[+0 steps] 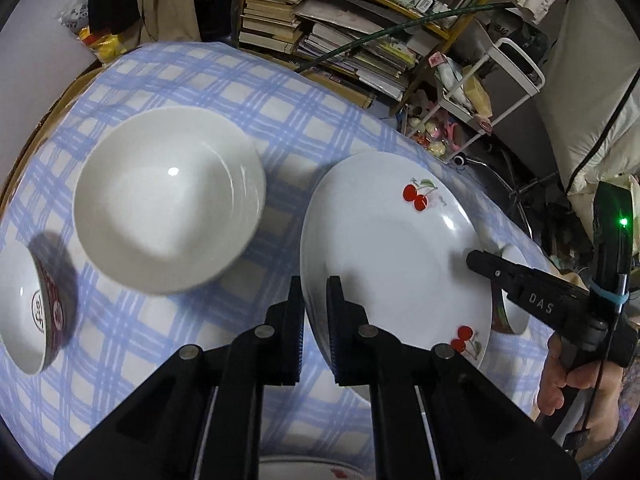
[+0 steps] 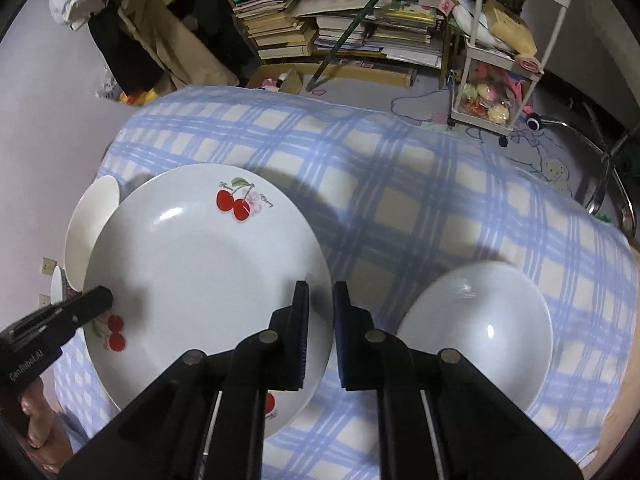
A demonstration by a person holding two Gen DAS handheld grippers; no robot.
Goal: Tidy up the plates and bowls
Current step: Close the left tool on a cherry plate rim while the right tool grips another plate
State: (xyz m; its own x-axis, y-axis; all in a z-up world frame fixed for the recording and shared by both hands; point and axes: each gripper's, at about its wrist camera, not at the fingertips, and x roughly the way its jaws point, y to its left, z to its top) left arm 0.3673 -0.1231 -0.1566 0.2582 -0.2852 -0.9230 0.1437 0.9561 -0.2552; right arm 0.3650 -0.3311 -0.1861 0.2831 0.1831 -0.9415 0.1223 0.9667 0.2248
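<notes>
I see the cherry plate [image 1: 384, 248] hiding most of a bowl behind its right rim [image 1: 514, 320], so I can't make out its pattern. Left of the plate, the red-patterned bowl [image 1: 36, 312] is cut by the frame edge and smeared. Below it, another plate's rim [image 1: 304, 470] is barely showing.

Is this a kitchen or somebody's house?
Probably a lived-in room at home, not clearly a kitchen: a checked tablecloth under the dishes, shelves piled with books, and a white cart of toys.
</notes>
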